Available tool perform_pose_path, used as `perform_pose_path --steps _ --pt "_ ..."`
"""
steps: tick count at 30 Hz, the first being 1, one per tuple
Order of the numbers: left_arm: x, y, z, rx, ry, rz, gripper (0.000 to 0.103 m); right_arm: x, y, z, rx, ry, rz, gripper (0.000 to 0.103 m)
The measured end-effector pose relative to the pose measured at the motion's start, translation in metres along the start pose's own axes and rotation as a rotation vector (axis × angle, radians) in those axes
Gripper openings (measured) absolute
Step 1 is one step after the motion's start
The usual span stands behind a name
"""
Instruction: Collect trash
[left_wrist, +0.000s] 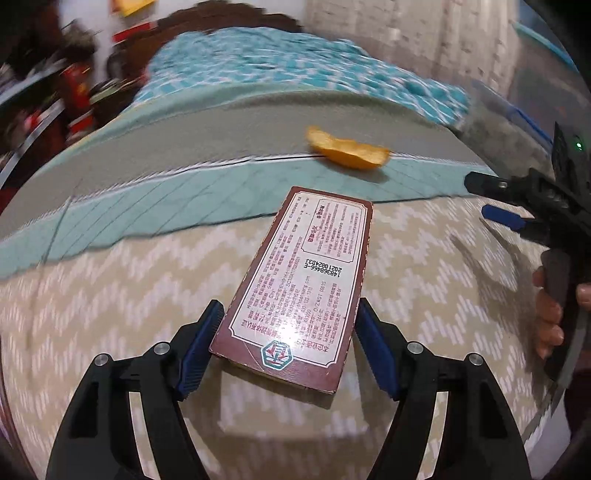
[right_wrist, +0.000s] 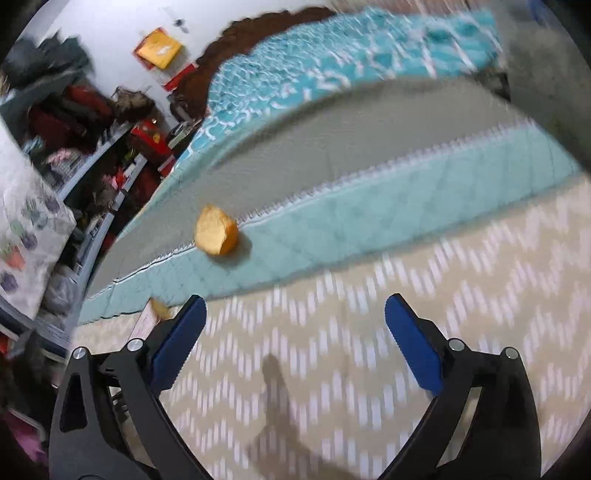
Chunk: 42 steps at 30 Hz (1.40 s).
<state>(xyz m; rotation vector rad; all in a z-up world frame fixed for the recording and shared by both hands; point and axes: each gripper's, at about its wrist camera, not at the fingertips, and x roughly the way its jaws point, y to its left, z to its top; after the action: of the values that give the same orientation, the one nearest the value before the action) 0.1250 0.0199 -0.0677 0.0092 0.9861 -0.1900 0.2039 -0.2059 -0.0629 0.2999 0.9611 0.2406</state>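
Note:
My left gripper (left_wrist: 286, 345) is shut on a flat maroon cardboard box (left_wrist: 299, 280) with a white printed label, held by its near end above the beige zigzag blanket (left_wrist: 110, 302). An orange peel (left_wrist: 349, 149) lies beyond it on the grey and teal bed cover; it also shows in the right wrist view (right_wrist: 216, 230). My right gripper (right_wrist: 295, 343) is open and empty over the beige blanket, and it shows at the right edge of the left wrist view (left_wrist: 491, 199). A corner of the box (right_wrist: 147, 317) peeks out beside the right gripper's left finger.
A bed with a teal patterned quilt (left_wrist: 280, 70) and a dark wooden headboard (right_wrist: 240, 33) lies ahead. Cluttered metal shelves (right_wrist: 92, 155) with red bags stand at the left. A pale curtain (left_wrist: 406, 33) hangs at the far right.

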Motion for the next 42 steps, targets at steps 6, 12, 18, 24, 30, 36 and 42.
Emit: perform_pose_path --steps 6,12,18,24,30,36,42 --pt "0.002 0.011 0.005 -0.043 -0.007 -0.004 0.086 0.06 0.048 0.036 -0.12 0.038 -0.003 0.086" --pt "0.001 0.01 0.003 -0.035 -0.007 -0.001 0.088 0.102 0.079 0.054 -0.153 0.082 -0.028 0.073" --pt "-0.001 0.011 0.004 -0.048 -0.023 -0.025 0.079 0.09 0.096 0.036 -0.297 0.097 -0.08 0.019" --pt "-0.005 0.005 0.0 -0.012 -0.034 -0.059 0.069 0.049 0.067 0.005 -0.221 0.108 -0.021 0.015" --pt "-0.011 -0.01 -0.008 0.005 -0.024 -0.119 0.068 -0.005 0.031 -0.04 -0.108 0.102 0.036 0.015" --pt "-0.011 -0.065 -0.018 0.13 -0.001 -0.189 0.068 -0.07 -0.015 -0.085 -0.042 0.016 -0.071 0.015" --pt "-0.001 -0.117 -0.018 0.237 0.024 -0.235 0.068 -0.105 -0.046 -0.117 0.063 -0.028 -0.086 0.019"
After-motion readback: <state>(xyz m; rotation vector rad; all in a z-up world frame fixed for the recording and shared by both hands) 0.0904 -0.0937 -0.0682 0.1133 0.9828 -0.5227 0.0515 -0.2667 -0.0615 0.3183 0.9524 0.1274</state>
